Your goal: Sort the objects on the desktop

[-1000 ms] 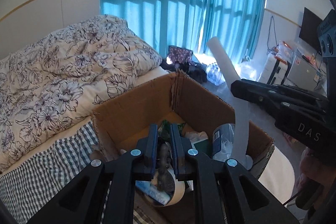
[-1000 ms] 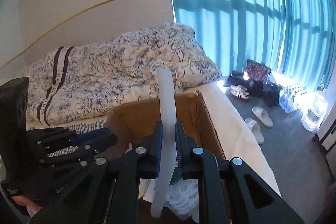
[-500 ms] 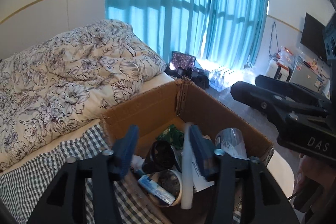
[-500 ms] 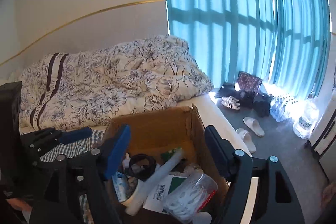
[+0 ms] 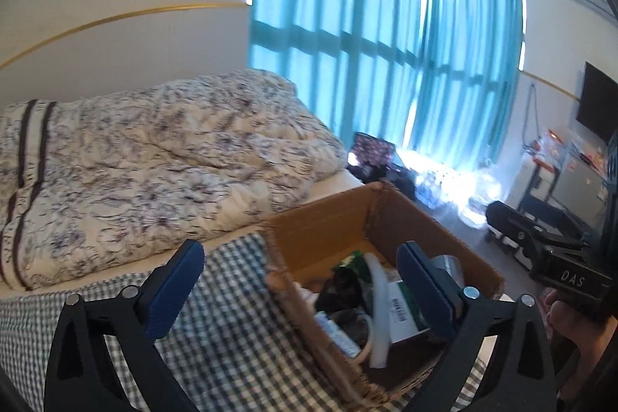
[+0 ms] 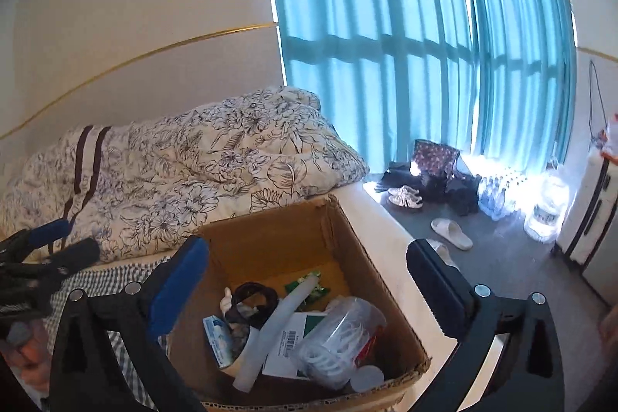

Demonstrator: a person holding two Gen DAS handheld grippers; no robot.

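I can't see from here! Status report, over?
Left gripper open, empty. Right gripper open, empty. White tube lying in cardboard box. Nothing blocking.

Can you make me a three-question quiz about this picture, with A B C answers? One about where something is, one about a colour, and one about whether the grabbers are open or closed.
1. Where does the white tube lie?
A. On the quilt
B. Inside the cardboard box
C. On the floor by the slippers

2. What colour are the curtains?
A. Turquoise blue
B. Red
C. Yellow

3. How are the left gripper and right gripper?
A. Both shut on the tube
B. One open, one shut
C. Both open and empty

Answers:
1 B, the tube leans slantwise among the things in the box.
2 A, they glow blue before the window.
3 C, each pair of fingers stands wide apart, holding nothing.
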